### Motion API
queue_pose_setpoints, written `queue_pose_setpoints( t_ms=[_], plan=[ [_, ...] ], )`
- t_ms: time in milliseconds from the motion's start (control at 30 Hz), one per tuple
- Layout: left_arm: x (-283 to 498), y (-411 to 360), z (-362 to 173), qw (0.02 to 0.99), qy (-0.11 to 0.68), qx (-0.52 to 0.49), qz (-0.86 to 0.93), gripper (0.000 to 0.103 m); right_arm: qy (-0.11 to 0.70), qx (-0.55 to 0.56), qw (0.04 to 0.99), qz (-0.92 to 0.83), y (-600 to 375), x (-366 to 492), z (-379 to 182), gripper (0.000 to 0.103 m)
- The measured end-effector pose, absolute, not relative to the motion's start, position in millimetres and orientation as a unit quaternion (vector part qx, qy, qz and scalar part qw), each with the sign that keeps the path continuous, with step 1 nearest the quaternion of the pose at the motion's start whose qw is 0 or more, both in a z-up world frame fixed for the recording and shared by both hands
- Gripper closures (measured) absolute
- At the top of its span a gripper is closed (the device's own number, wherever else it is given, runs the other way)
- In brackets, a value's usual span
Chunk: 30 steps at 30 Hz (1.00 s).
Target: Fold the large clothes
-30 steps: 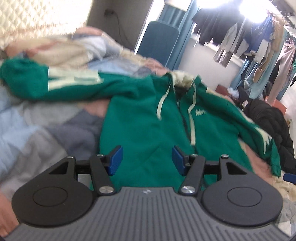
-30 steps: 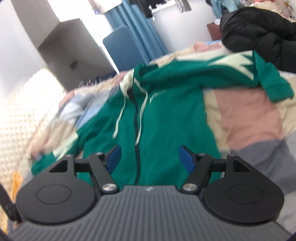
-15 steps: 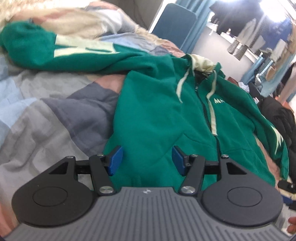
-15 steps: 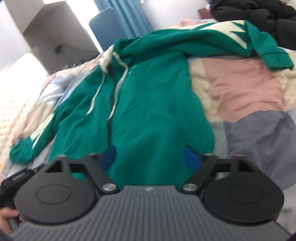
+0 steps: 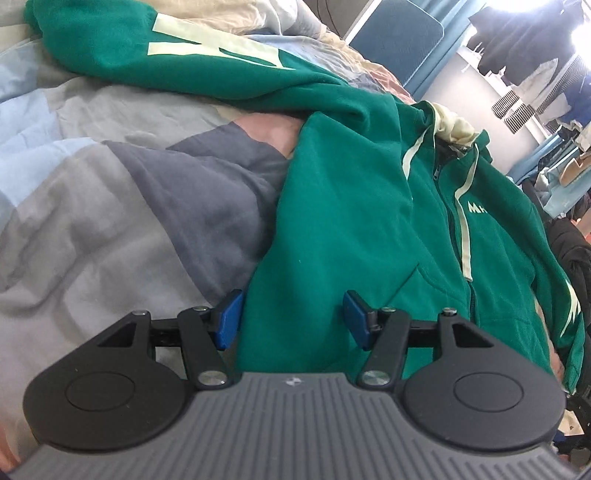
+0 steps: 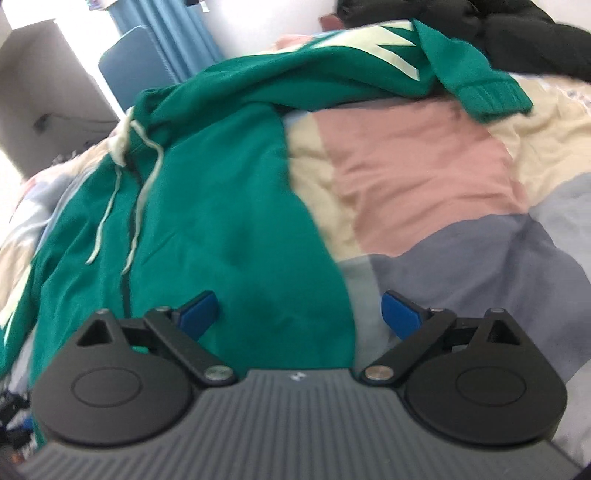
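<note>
Hoodie looms nearer; right hand-held gripper just spread wider, left hand-held gripper unchanged, both empty.

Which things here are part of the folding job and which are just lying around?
For the job:
green hoodie
left gripper
right gripper

Just lying about:
patchwork bedcover
black jacket
hanging clothes
blue chair

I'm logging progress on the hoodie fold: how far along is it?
Done: the green zip hoodie lies spread front-up on the patchwork duvet, both sleeves out sideways, nothing folded. In hand: the left gripper and right gripper are open over its bottom corners, the right jaws just having widened, and nothing is gripped. Left: every fold.
</note>
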<state>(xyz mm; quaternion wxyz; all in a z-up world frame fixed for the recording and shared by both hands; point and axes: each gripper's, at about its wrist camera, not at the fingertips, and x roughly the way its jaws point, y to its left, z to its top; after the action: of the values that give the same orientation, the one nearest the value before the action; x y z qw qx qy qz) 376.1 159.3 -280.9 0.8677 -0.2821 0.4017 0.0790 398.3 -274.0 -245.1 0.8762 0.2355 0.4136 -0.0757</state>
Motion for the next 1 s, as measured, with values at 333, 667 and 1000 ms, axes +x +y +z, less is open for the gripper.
queue_pose_setpoints(
  t_ms=[333,667,1000],
  plan=[
    [363,147,-276,0.872,0.401,-0.275,0.06,0.072,0.474,0.273,0.837,0.02,-256,395,-265,0.058],
    [316,147,-226,0.892,0.371,-0.252,0.057,0.097,0.401,0.241,0.883,0.047,-249,343,-200,0.09],
    [308,138,-204,0.898,0.385,-0.208,0.043,0.061,0.416,0.245,0.876,0.002,-260,331,-199,0.07]
  ],
)
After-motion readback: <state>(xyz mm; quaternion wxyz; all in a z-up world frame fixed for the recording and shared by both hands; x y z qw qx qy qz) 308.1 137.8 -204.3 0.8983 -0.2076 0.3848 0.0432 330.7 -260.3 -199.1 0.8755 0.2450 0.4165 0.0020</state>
